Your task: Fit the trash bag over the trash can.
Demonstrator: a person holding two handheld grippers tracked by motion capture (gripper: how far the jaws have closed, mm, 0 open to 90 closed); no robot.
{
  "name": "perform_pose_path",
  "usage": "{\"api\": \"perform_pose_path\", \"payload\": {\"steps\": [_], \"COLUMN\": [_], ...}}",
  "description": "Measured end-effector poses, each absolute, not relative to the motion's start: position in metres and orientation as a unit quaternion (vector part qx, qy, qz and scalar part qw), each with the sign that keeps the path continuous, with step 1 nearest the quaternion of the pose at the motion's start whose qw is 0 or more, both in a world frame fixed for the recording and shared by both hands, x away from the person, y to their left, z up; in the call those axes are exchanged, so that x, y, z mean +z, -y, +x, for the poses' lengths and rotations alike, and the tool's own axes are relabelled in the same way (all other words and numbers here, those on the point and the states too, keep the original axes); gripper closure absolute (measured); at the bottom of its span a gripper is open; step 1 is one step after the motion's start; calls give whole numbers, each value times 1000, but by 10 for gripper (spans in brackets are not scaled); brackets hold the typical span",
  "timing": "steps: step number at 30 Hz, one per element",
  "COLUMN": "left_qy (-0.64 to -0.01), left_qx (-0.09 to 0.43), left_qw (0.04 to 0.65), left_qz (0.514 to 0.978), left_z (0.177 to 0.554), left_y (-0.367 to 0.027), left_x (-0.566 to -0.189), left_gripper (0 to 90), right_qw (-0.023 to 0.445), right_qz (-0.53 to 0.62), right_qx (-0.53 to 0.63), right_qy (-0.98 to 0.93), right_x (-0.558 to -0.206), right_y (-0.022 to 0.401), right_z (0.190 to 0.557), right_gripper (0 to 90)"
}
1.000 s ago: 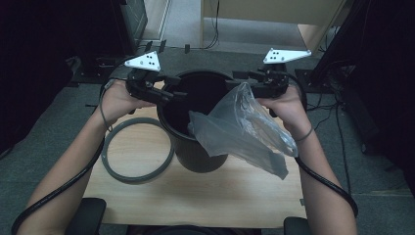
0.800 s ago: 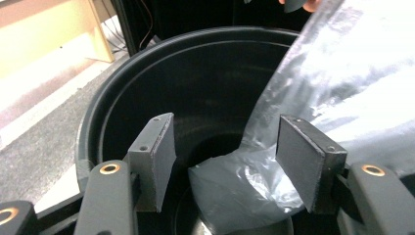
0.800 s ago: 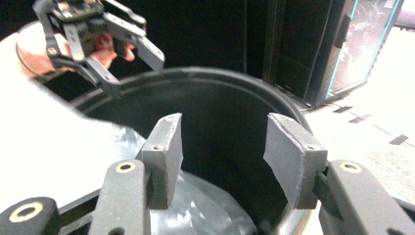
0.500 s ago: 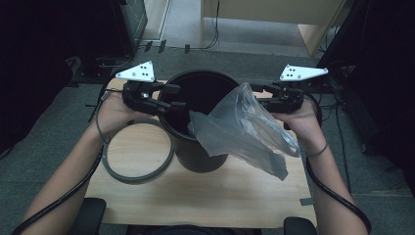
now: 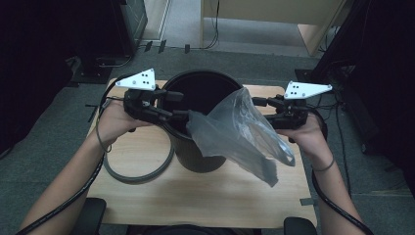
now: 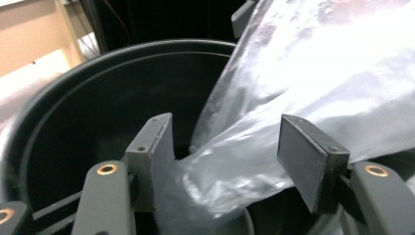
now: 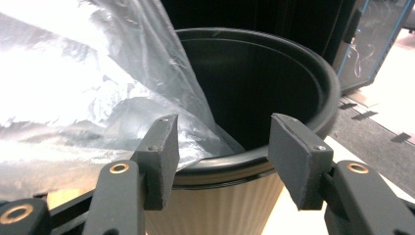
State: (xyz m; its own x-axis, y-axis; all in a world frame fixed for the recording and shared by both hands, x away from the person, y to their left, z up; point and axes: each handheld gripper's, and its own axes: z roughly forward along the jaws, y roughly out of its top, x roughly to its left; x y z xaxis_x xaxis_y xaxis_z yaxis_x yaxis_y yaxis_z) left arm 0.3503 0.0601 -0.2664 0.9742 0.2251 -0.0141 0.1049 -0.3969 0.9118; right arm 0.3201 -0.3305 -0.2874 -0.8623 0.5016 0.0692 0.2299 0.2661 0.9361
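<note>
A black bin (image 5: pixel 200 90) stands upright on the wooden table (image 5: pixel 195 196). A clear plastic bag (image 5: pixel 240 137) drapes from inside it over the near right rim. My left gripper (image 5: pixel 182 104) reaches over the bin's left rim. In the left gripper view this gripper (image 6: pixel 237 152) is open, with the bag (image 6: pixel 318 73) passing loosely between its pads above the bin (image 6: pixel 98 98). My right gripper (image 5: pixel 262 111) is at the right rim, and its jaws have just been opening. In the right gripper view the right gripper (image 7: pixel 222 152) is open before the bin's rim (image 7: pixel 274 156), with the bag (image 7: pixel 73 98) by its left pad.
A grey ring (image 5: pixel 139 171) lies flat on the table left of the bin. The table's near half lies bare beside the hanging bag. Dark cabinets and grey carpet (image 5: pixel 49 122) surround the table, and cables trail from both grippers.
Both hands have drawn back toward the person. The right one has also shifted to the right, away from the bin's mouth. The bag lies as before.
</note>
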Motion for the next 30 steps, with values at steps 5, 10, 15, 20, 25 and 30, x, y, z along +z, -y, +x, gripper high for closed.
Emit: {"api": "perform_pose_path", "payload": {"steps": [5,10,15,20,25,30], "left_qy": [-75,-49,-35,-38,-45,-57], "left_qx": [56,53,48,48,47,57], "left_qw": [533,532,531,530,522,502], "left_qz": [841,843,845,846,850,861], "left_z": [340,331,327,328,328,325], "left_y": [-52,-44,-39,-34,-29,-25], "left_x": [-267,-266,-266,-267,-267,-269], "left_gripper": [369,369,369,370,474,704], "right_qw": [114,110,101,93,86,83], "right_qz": [223,207,199,184,166,152], "right_qx": [568,573,576,578,579,583], "right_qy": [-784,-785,-786,-790,-794,-794], "right_x": [-288,-286,-286,-286,-284,-282], "right_y": [324,314,304,291,277,269], "right_z": [314,310,310,312,314,313], "right_gripper": [445,446,447,445,455,567]}}
